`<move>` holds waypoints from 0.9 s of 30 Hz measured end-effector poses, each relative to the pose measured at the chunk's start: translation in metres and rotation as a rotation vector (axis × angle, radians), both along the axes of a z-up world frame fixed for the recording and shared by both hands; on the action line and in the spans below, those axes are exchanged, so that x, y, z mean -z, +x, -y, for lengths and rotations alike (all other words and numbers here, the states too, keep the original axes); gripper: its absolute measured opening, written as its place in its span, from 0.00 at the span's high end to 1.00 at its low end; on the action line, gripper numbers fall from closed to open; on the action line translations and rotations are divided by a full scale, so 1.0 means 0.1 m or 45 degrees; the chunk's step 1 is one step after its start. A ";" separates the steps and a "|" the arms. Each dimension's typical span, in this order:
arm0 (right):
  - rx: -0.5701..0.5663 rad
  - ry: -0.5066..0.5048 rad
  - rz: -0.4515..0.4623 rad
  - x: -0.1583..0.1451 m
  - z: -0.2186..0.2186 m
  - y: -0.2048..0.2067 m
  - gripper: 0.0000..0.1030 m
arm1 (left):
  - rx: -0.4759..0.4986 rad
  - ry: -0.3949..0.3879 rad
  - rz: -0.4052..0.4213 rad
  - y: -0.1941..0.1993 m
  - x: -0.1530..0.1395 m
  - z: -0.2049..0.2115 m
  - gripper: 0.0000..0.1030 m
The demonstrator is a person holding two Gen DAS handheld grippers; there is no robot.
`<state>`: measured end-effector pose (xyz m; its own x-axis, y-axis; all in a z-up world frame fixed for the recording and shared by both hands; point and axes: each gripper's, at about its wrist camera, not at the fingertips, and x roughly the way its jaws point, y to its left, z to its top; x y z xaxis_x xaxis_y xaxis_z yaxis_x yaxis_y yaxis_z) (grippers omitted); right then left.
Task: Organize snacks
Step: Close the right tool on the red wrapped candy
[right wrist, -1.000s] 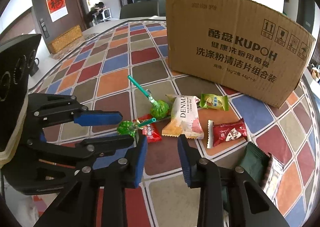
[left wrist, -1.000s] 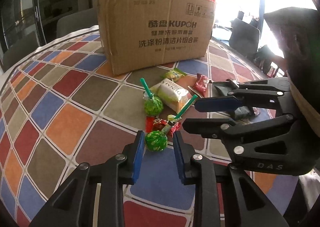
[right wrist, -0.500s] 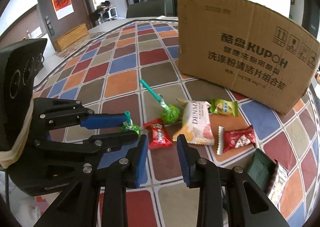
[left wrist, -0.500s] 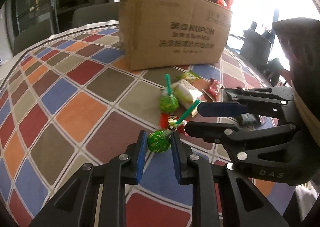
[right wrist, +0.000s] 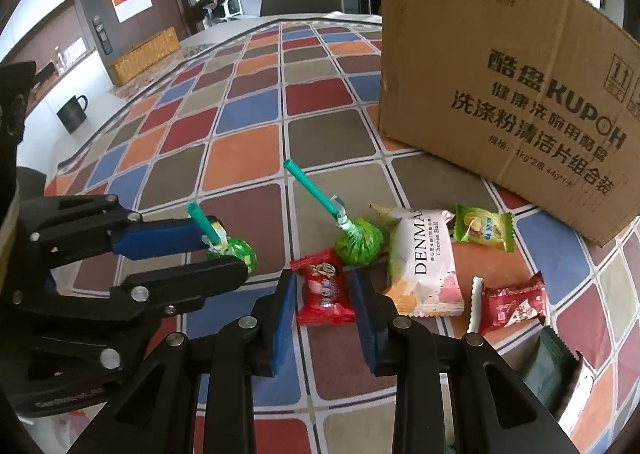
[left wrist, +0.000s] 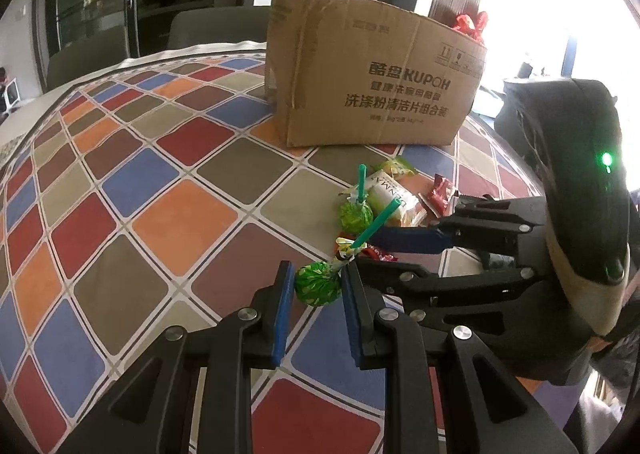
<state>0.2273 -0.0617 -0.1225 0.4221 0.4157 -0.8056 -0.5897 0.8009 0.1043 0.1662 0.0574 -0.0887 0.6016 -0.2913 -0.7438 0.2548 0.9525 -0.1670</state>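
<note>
My left gripper (left wrist: 314,288) is shut on a green-wrapped lollipop (left wrist: 318,286) with a teal stick and holds it above the table; it shows in the right wrist view (right wrist: 234,250) too. My right gripper (right wrist: 324,292) is open, its fingers on either side of a red candy packet (right wrist: 324,294) on the table. A second green lollipop (right wrist: 358,244), a white DENMA packet (right wrist: 426,266), a small green packet (right wrist: 484,228) and a red packet (right wrist: 512,304) lie beyond. A KUPOH cardboard box (right wrist: 500,73) stands behind them.
A dark green packet (right wrist: 552,370) lies at the right edge. The table has a colourful checked cloth (left wrist: 160,181). A black mug (right wrist: 72,113) stands on a counter far left. Chairs stand behind the table.
My left gripper has closed on the lollipop and lifted it off the table. My right gripper has moved forward so its fingers now flank the red candy packet.
</note>
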 end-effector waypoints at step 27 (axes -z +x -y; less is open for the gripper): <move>0.165 0.181 0.201 -0.74 0.46 -0.36 0.78 | -0.044 -0.005 0.245 -0.22 -0.75 0.15 0.76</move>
<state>0.1914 -0.1076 -0.0486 0.5952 0.4546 -0.6626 -0.5009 0.8547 0.1364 0.1443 0.0423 -0.0137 0.7425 -0.2704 -0.6128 0.2494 0.9607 -0.1218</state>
